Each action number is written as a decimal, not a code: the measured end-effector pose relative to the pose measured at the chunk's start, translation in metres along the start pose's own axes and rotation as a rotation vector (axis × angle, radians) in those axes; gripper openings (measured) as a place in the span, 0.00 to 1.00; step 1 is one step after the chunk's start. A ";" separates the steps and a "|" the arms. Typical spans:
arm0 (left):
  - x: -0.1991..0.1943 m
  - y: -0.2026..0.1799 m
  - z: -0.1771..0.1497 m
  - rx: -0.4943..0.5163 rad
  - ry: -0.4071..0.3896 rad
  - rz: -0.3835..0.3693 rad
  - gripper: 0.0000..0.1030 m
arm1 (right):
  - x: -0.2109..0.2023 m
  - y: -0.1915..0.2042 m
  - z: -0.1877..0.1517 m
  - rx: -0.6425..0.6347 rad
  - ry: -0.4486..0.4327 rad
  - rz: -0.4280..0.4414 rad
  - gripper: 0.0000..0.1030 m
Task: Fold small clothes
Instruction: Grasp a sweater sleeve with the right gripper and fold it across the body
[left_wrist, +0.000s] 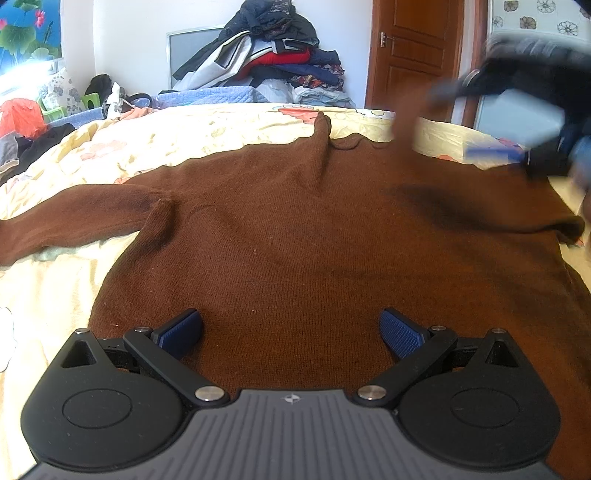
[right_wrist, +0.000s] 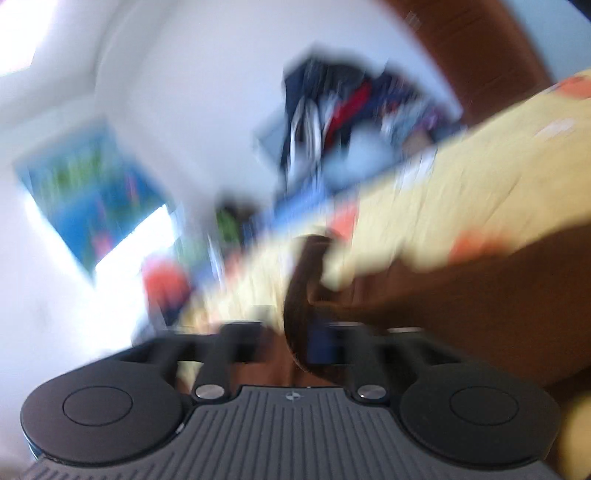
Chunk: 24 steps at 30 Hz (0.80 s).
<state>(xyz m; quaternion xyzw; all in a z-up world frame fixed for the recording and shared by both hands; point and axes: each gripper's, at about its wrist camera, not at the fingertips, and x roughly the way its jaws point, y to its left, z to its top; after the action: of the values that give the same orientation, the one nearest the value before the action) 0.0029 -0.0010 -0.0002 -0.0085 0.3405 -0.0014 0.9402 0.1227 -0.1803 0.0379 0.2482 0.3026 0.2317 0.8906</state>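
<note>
The bed (left_wrist: 229, 125) with its pale yellow flowered cover fills the middle of my left view, and bare cover shows along the left side of the frame and in a strip past the top edge of the garment. The brown sweater (left_wrist: 295, 229) lies spread flat across it, taking up most of the centre; one sleeve (left_wrist: 74, 225) runs out to the left edge of the frame, and its near hem sits just under my left fingers. Its right edge ends in a folded lip at the right of the frame, with a sliver of cover beyond.

A heap of clothes (left_wrist: 273, 48) is stacked against the wall at upper centre, a wooden door (left_wrist: 413, 48) to its right.

My left gripper (left_wrist: 291, 332) hovers at the bottom of the frame over the hem, its blue pads (left_wrist: 183, 330) spread wide apart with nothing between them.

My right gripper (right_wrist: 295, 347) is badly blurred in both views; at the upper right of the left view it is a dark smear above the sweater's far corner. In its own view the fingers sit close together with a band of brown fabric (right_wrist: 299, 295) pinched between them.
</note>
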 end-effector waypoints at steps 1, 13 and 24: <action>-0.002 0.001 0.000 0.004 0.005 -0.011 1.00 | 0.002 0.005 -0.012 -0.036 0.004 -0.025 0.69; 0.050 -0.010 0.086 -0.055 0.115 -0.048 1.00 | -0.062 -0.046 -0.081 -0.078 -0.091 -0.219 0.92; 0.082 -0.033 0.084 -0.024 0.136 0.050 1.00 | -0.058 -0.052 -0.093 -0.051 -0.091 -0.187 1.00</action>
<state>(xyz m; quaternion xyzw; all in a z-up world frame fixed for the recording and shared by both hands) 0.1192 -0.0332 0.0124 -0.0110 0.4038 0.0258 0.9144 0.0344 -0.2252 -0.0324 0.2066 0.2778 0.1438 0.9271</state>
